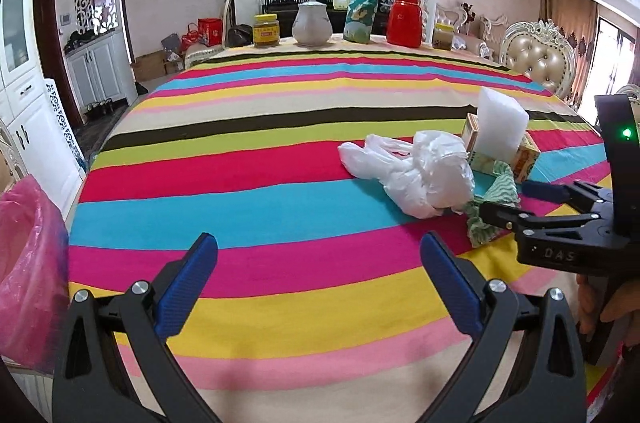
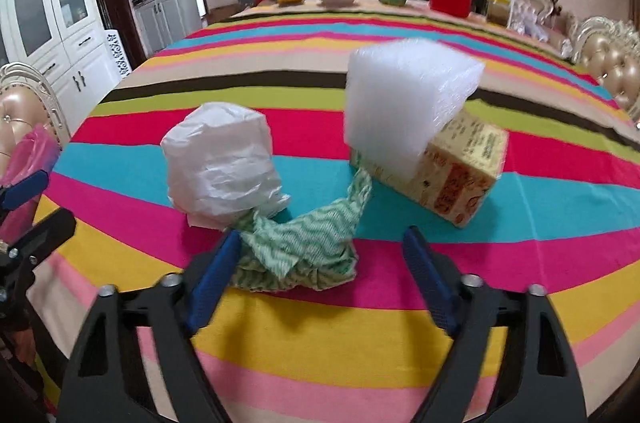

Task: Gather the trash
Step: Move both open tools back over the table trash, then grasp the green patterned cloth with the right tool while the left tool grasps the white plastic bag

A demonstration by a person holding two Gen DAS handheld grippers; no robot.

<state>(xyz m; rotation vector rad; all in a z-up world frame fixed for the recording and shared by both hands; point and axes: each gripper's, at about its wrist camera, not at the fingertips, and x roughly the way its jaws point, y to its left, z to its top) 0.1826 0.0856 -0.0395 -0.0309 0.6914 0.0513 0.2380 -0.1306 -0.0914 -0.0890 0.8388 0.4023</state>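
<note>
Bag [image 2: 222, 165] left of cloth [image 2: 304, 243]; foam block [image 2: 404, 99] on box [image 2: 452, 179] behind.

Matt woven striped cloth [image 2: 280, 323] over the bench. Thin, crinkled, faintly glossy white plastic bag [image 2: 222, 163]; soft green-and-white zigzag rag [image 2: 304, 243], matt and rumpled; frosty, rough-textured white foam block [image 2: 404, 95]; printed yellow cardboard box [image 2: 460, 179], slightly satin. Translucent pink plastic bin liner [image 1: 28, 263]. Matt black plastic left gripper [image 1: 320, 279] and right gripper [image 2: 324, 275], with dimpled blue rubbery pads [image 2: 212, 287] and shiny metal bolts. Glossy red jar [image 1: 405, 17], smooth white ceramic pot [image 1: 311, 23].
</note>
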